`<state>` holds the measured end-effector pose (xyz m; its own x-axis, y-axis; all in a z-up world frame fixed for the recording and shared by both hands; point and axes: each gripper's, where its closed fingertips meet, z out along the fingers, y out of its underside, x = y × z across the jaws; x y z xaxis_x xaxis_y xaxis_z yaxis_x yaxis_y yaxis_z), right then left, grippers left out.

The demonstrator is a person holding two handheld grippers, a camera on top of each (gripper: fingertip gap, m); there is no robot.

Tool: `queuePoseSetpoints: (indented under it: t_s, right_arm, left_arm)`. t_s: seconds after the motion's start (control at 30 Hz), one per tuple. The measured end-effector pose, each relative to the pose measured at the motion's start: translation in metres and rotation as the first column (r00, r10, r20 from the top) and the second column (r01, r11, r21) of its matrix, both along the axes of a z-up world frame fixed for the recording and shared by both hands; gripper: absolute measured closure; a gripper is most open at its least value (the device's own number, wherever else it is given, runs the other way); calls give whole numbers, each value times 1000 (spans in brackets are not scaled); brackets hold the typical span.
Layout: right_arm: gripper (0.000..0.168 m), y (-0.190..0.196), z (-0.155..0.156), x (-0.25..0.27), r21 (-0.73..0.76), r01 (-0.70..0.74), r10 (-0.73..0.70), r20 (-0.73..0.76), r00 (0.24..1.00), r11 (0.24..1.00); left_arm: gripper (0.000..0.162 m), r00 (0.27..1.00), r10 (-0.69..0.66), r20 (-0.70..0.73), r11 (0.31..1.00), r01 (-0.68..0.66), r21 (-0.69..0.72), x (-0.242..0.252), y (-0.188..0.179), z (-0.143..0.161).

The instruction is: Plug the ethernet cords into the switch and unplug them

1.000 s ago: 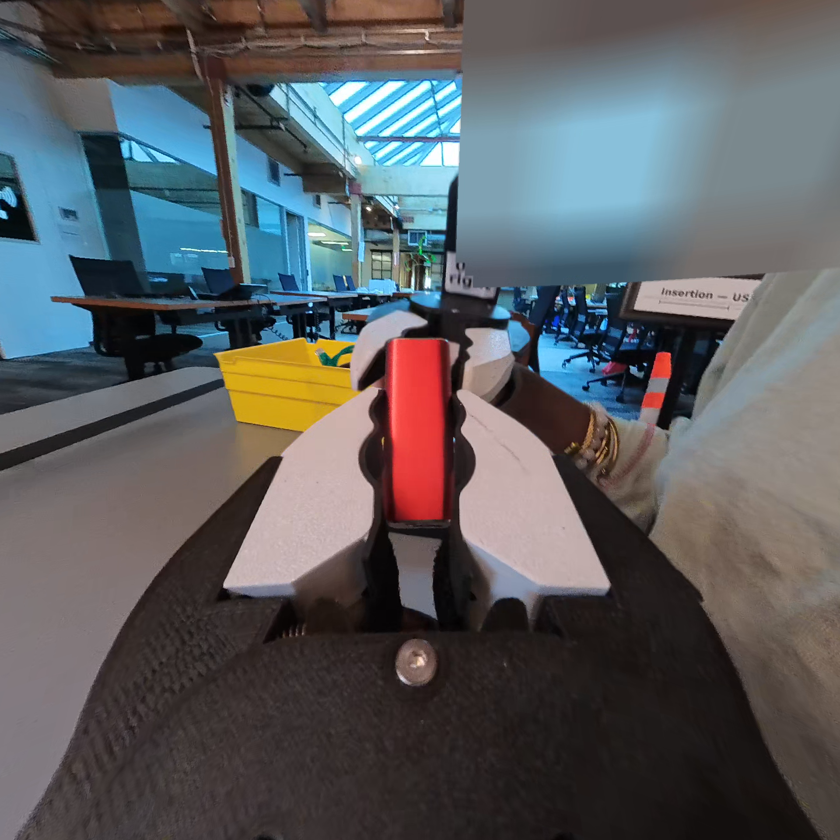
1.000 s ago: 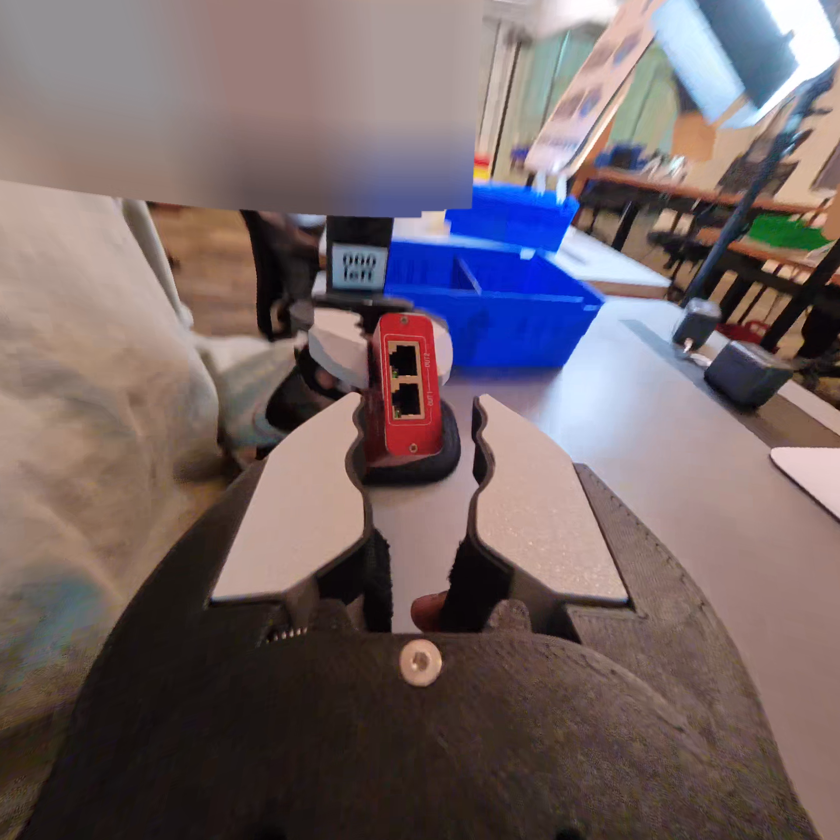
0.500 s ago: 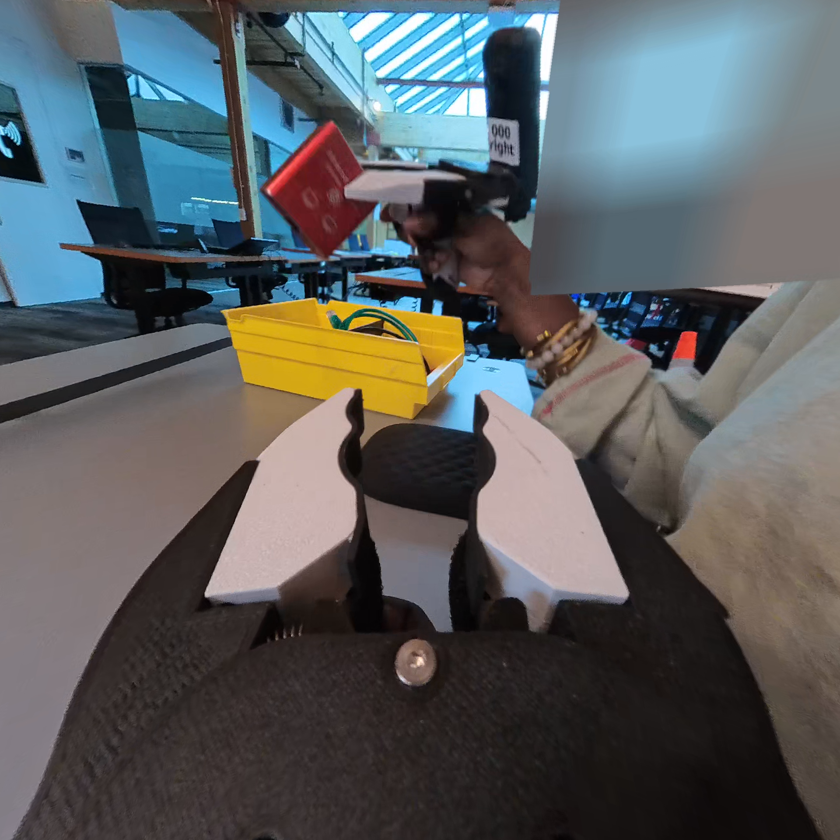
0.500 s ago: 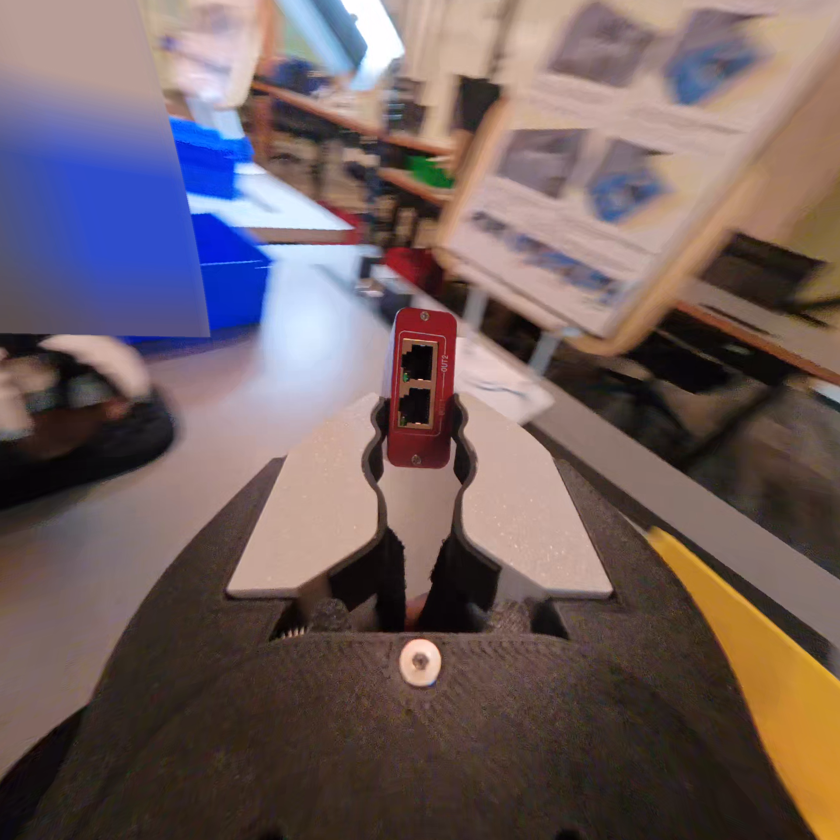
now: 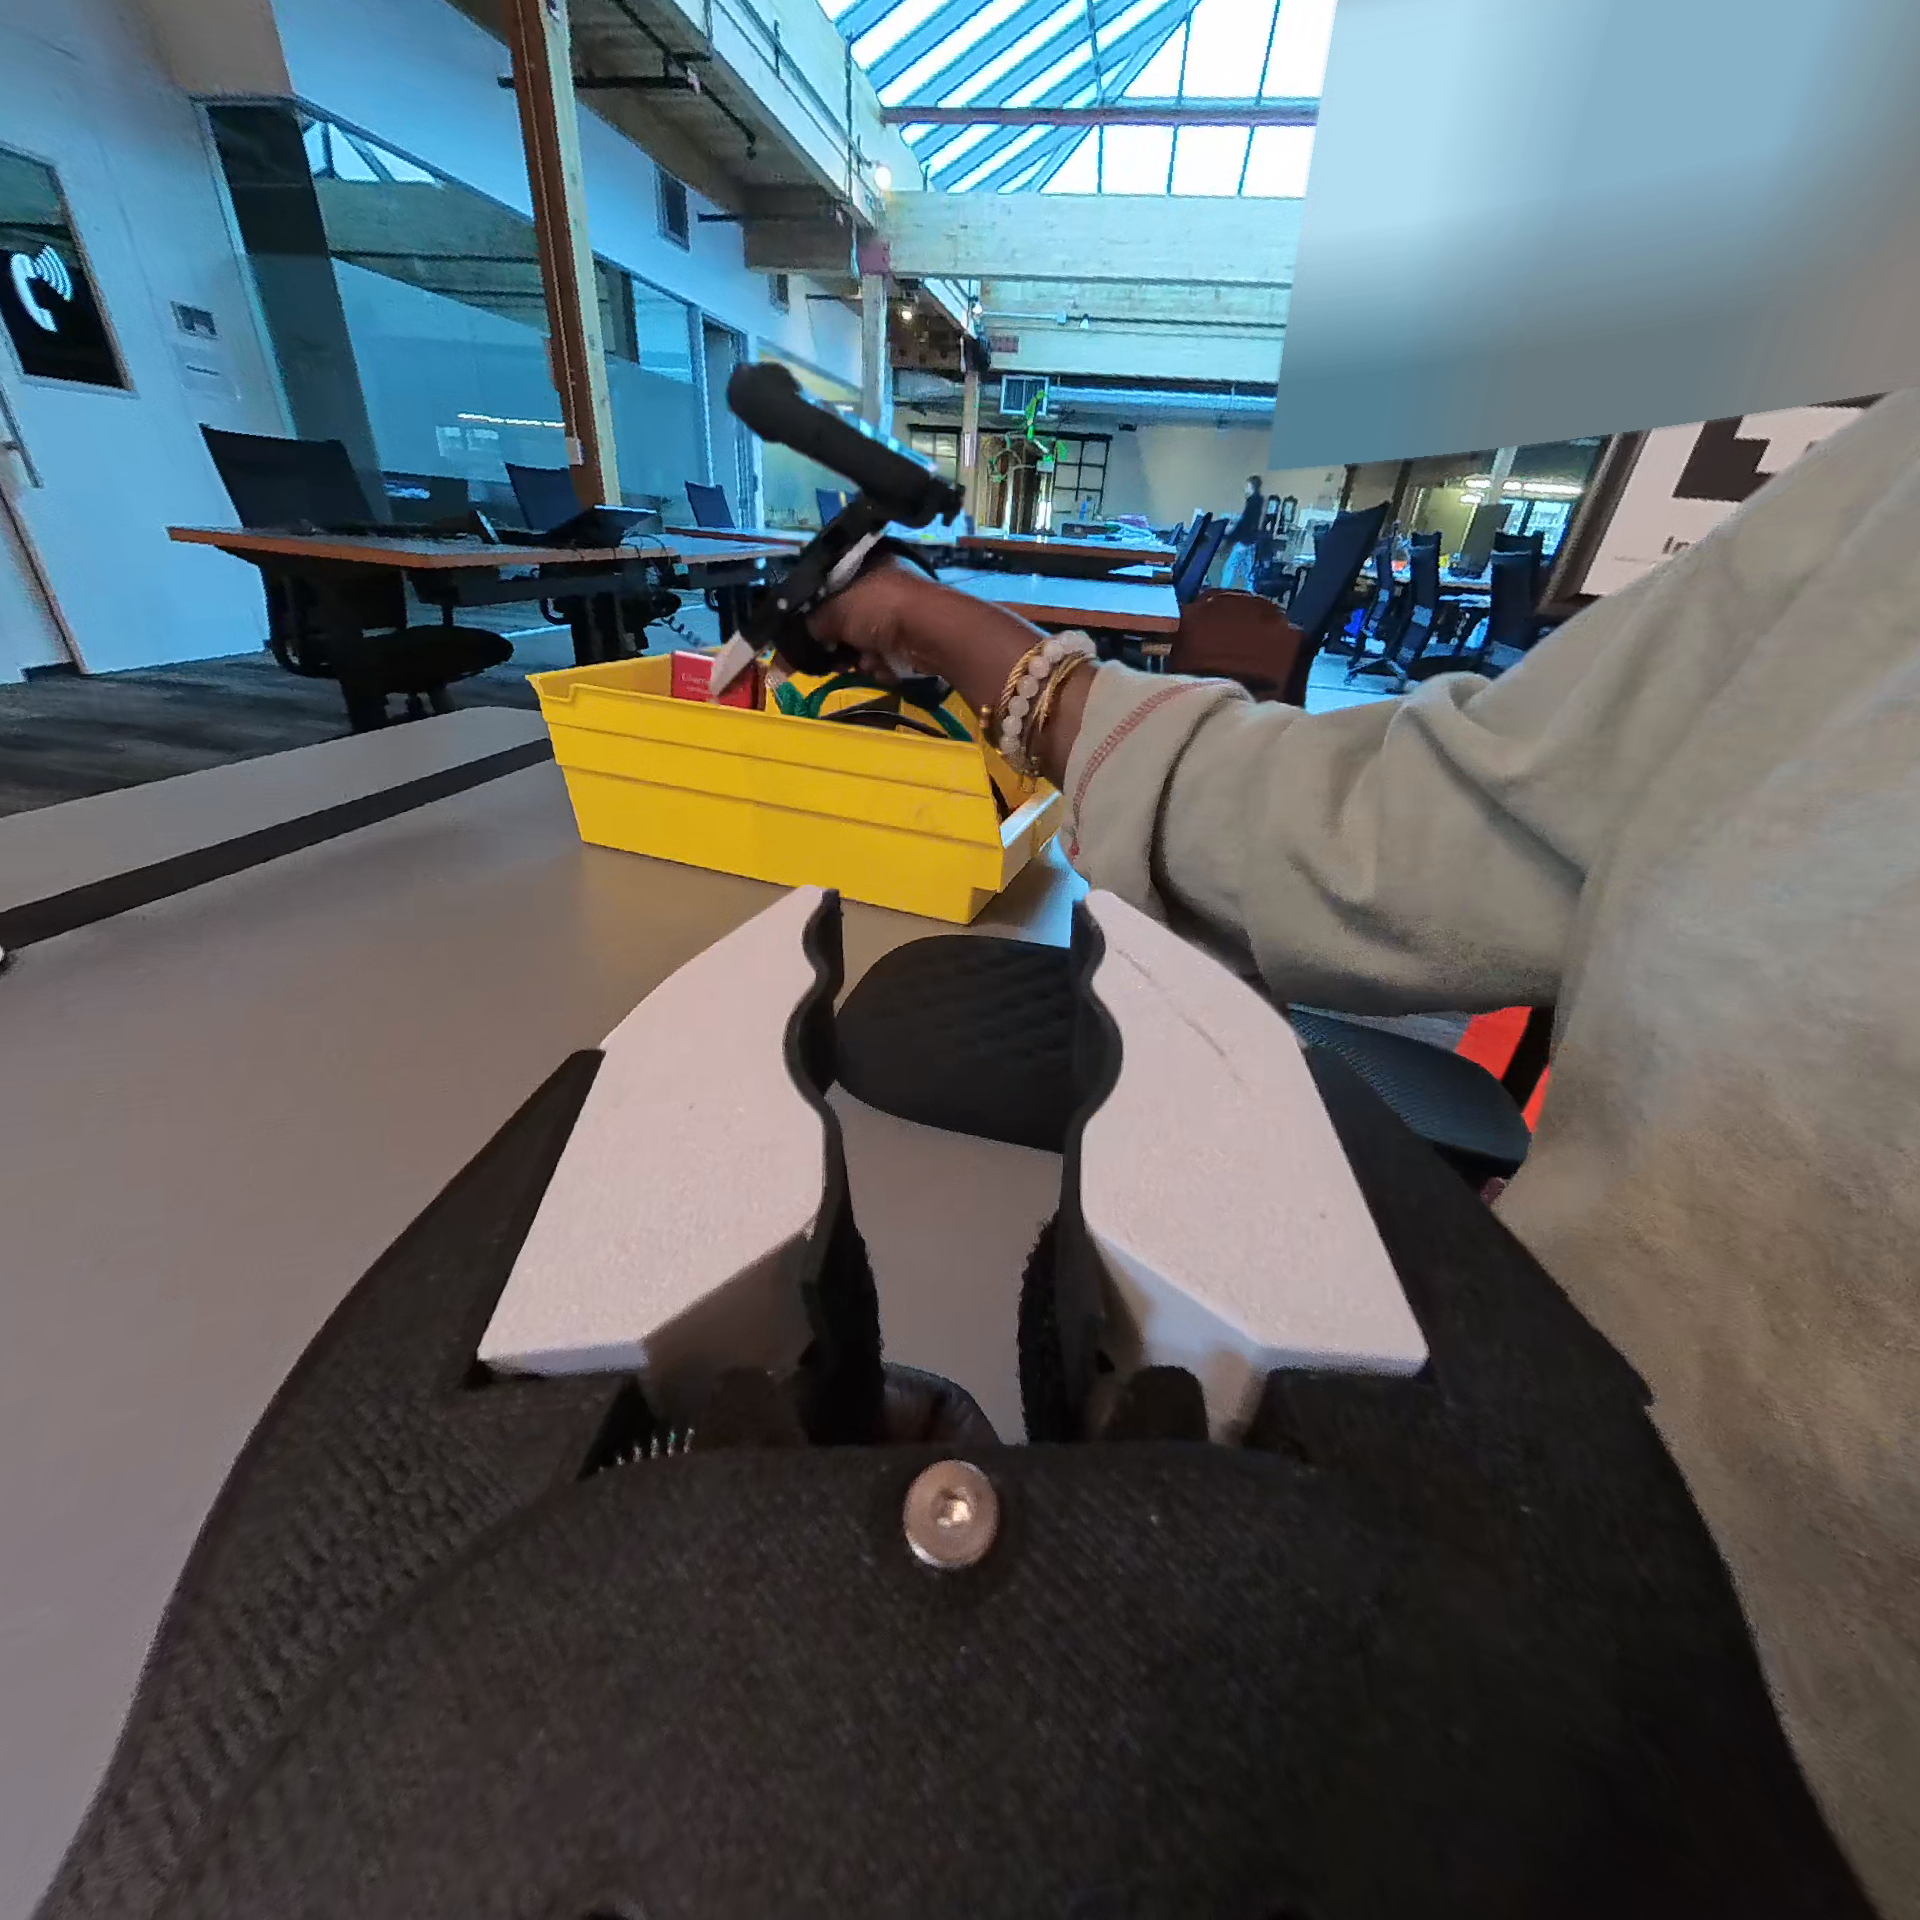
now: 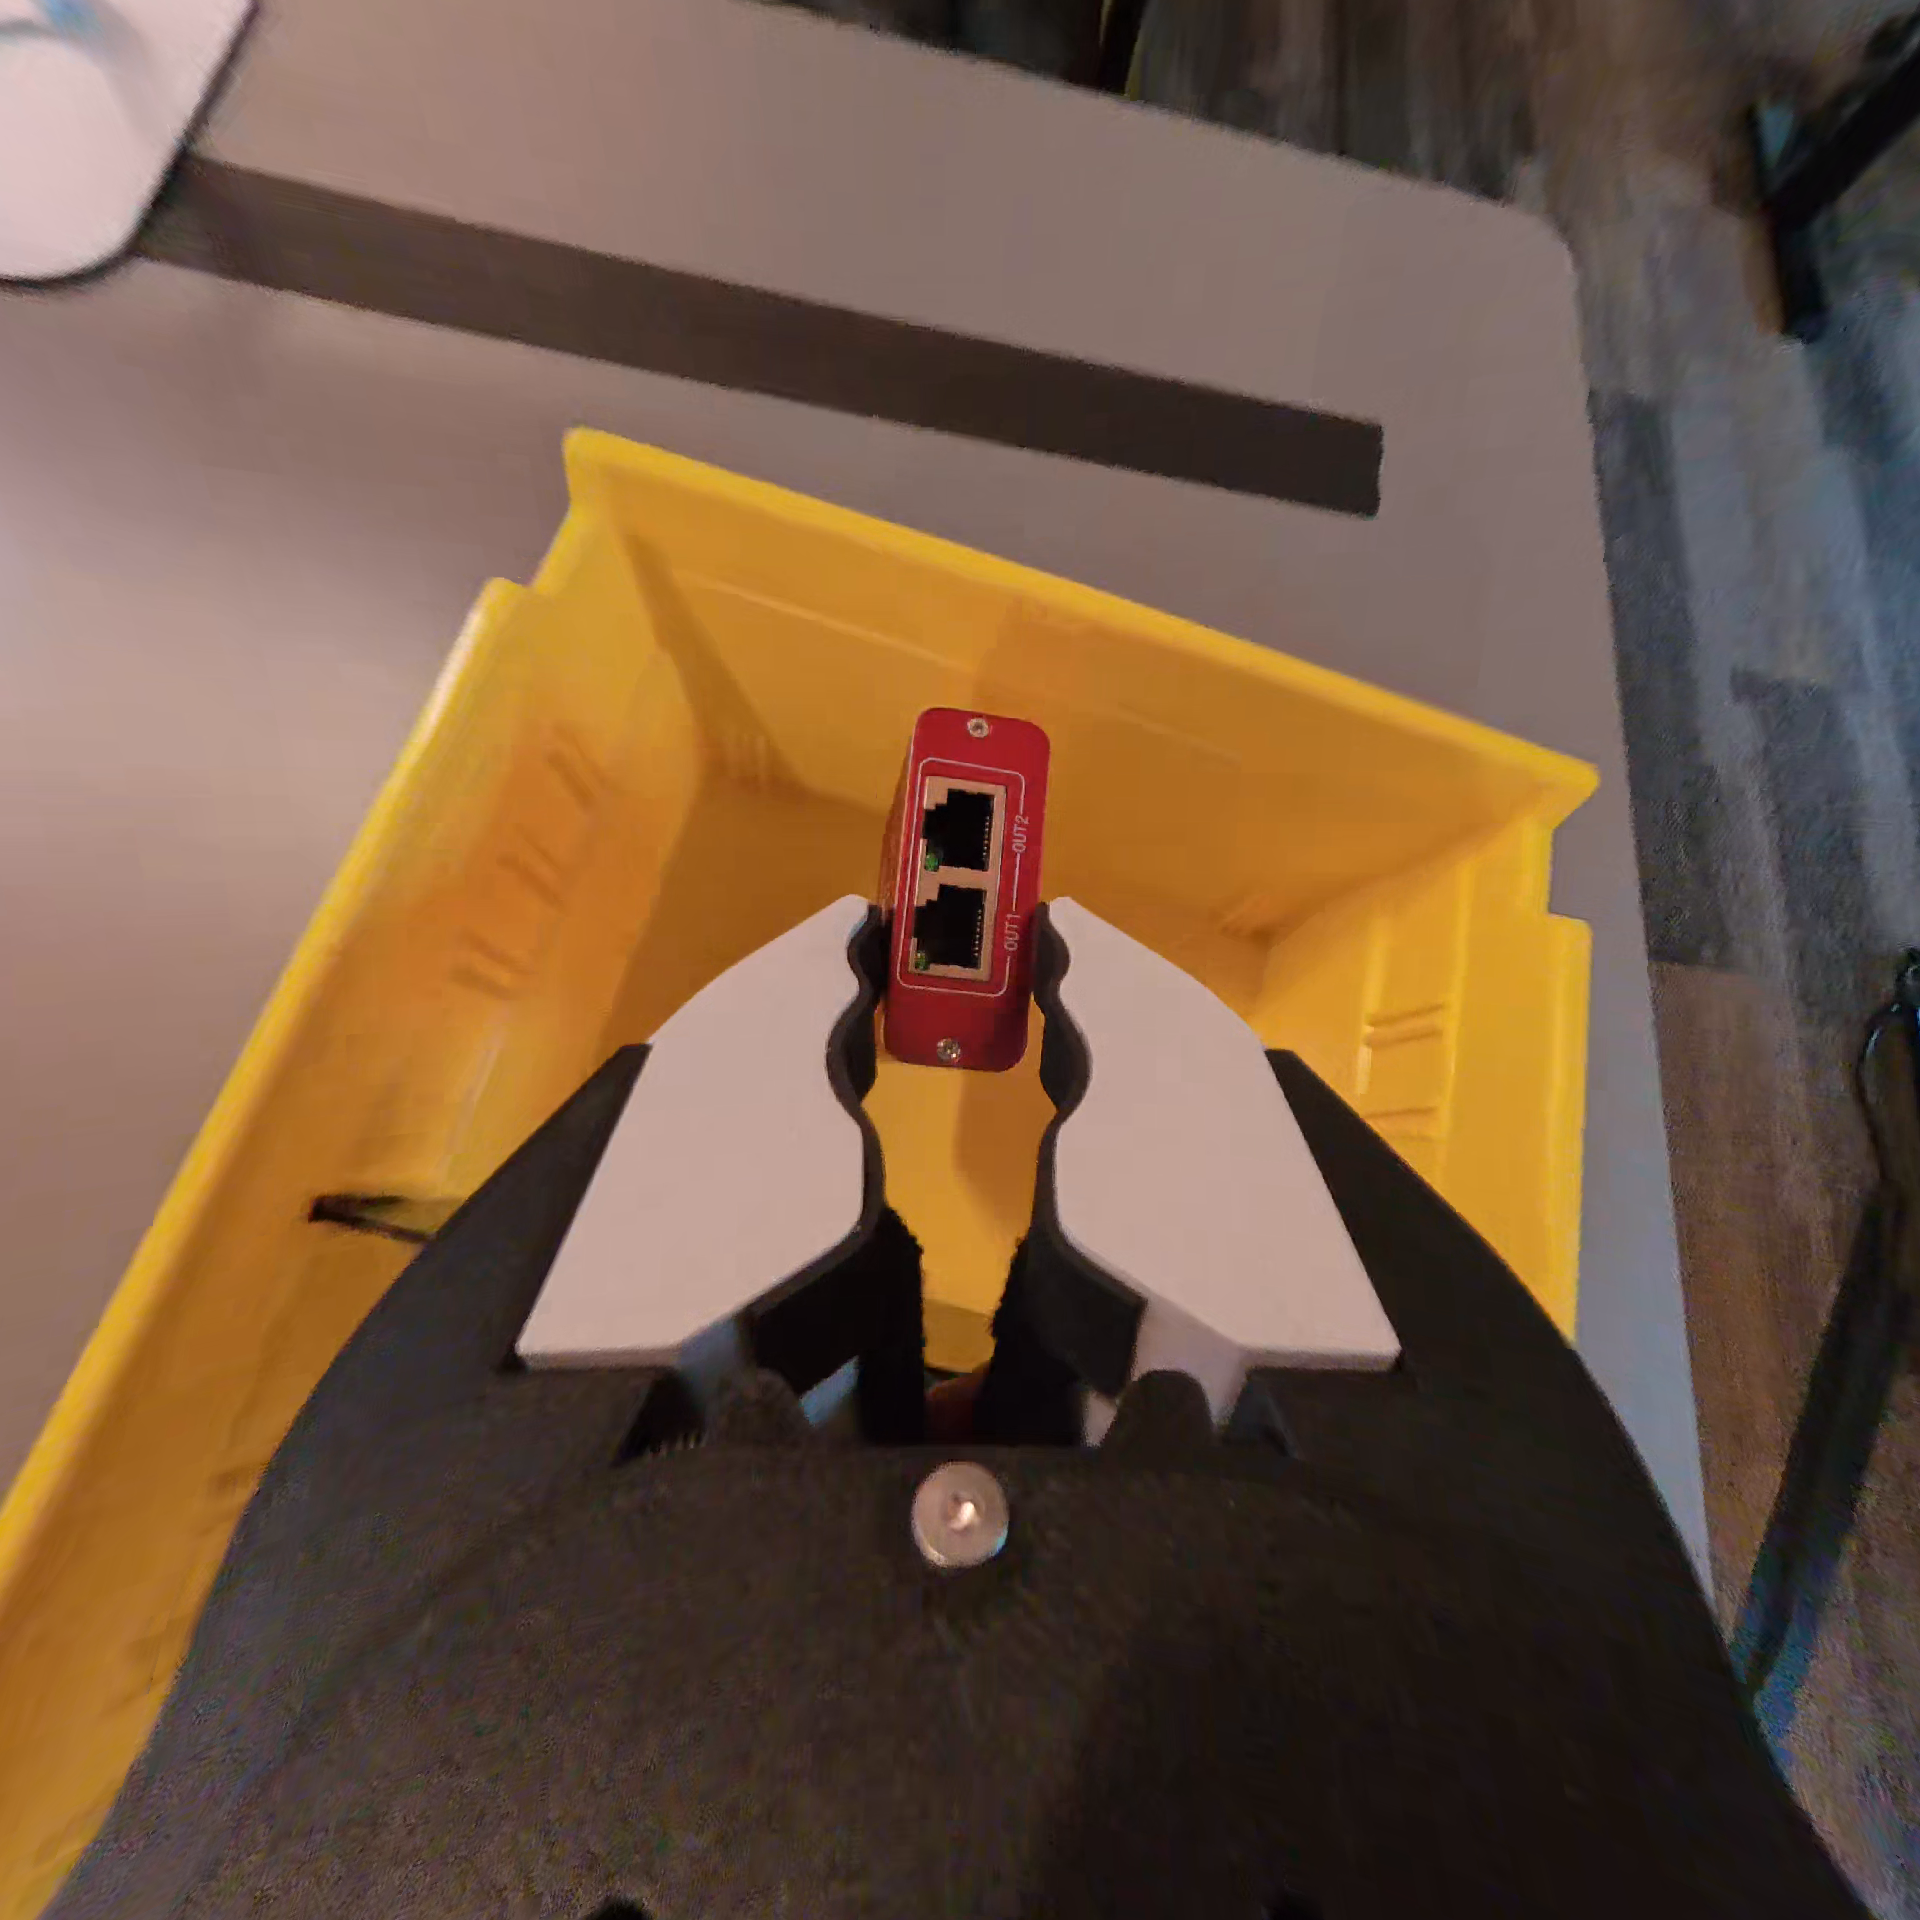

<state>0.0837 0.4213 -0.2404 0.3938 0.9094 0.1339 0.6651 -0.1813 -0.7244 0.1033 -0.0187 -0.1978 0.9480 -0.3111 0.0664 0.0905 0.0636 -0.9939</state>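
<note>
Right claw (image 6: pixel 958 914): fingers pressed against both sides of the red switch (image 6: pixel 964 883), clamped on its lower half. Switch stands upright between the tips, port face toward the camera, two ports stacked one above the other, a screw at top and bottom of the face. Below and beyond the claw sits the yellow bin (image 6: pixel 436 873), and the switch is held over its interior, above the floor near the far wall. Contact between switch and bin floor: cannot tell. A grey surface (image 6: pixel 312 436) with a dark strip lies beyond the bin.

Left claw (image 5: pixel 951 940): fingers apart, nothing between them. It is low over the grey surface, with a black pad (image 5: pixel 966 1029) lying directly ahead between the tips. Farther ahead, slightly left, stands the same yellow bin; green ethernet cords (image 5: pixel 862 691) are coiled inside it. The right claw shows there too, angled down into the bin from the right, the red switch at its tip just above the rim. A person's sleeve (image 5: pixel 1403 831) crosses from the right, with bracelets at the wrist.
</note>
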Motion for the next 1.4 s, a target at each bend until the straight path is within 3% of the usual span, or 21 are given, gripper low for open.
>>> queuePoseSetpoints:
  t_s: [0.2, 0.67, 0.8, 0.93, 1.07, 1.17, 1.27, 1.4]
  right_arm:
    - [141, 9, -27, 2, -33, 19, -14, 164, 986, 999]
    - [140, 15, -36, 14, -36, 64, -53, 255, 965, 997]
    - [120, 19, -20, 15, 23, 90, -93, 202, 975, 996]
    - [96, 17, 25, 15, 164, 111, -112, -2, 994, 980]
    - [72, -25, 86, 20, 208, 89, -18, -324, 946, 974]
    - [62, -77, 105, 33, 178, -12, 90, -437, 895, 984]
    - [64, -128, 87, 51, 149, -145, 193, -388, 901, 978]
    - [67, -181, 25, 78, 17, -256, 253, -211, 944, 967]
  left_arm:
    - [122, 1000, 4, 8, 1000, -4, -2, -2, 0, 0]
    - [123, 1000, 17, -14, 1000, -17, -5, -2, 1, -1]
    - [123, 1000, 24, -19, 1000, -25, -11, -3, 2, -3]
    - [122, 999, 35, -39, 999, -36, -12, -2, 3, -4]
    - [122, 996, 72, -46, 997, -72, 4, -7, 2, 0]
    - [117, 994, 106, -21, 994, -106, 14, -15, -3, 10]
    - [110, 980, 196, -15, 981, -196, -8, -35, -17, 26]
    - [103, 926, 358, -118, 928, -367, -60, -69, -57, 49]
